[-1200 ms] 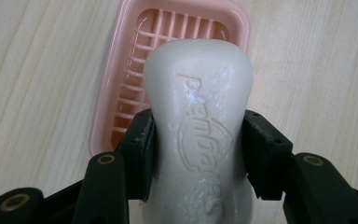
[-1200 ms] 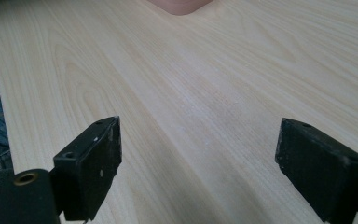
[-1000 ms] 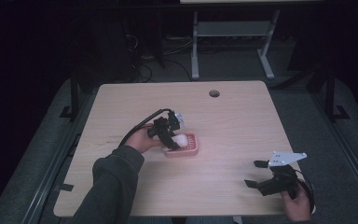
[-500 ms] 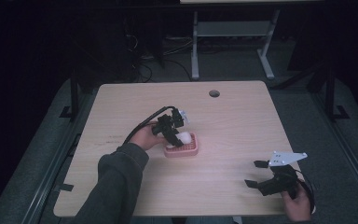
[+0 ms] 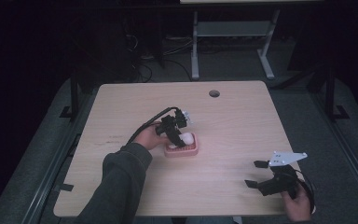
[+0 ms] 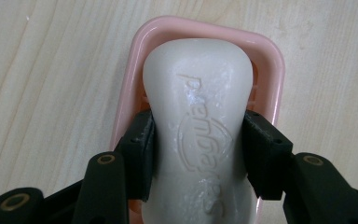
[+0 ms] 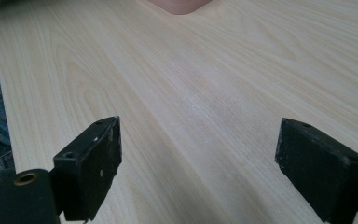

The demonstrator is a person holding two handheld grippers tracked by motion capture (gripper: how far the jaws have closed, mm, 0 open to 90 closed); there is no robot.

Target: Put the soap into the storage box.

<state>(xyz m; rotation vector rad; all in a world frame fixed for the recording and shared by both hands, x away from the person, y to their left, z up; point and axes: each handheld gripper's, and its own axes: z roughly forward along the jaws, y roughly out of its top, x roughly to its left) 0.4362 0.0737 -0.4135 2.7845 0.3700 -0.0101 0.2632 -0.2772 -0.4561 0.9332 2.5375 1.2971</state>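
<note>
Item, left to right. Left claw (image 6: 198, 154): clamped on the white waisted soap bar (image 6: 198, 121), which we note has edged rightward over half a second and now sits over the pink plastic soap dish (image 5: 182, 150) at mid-desk; placement looks near. Embossed lettering partly legible, brand uncertain. Right claw (image 7: 200, 172): jaws apart, idle at the near right of the pale wooden desk (image 5: 242, 121).
</note>
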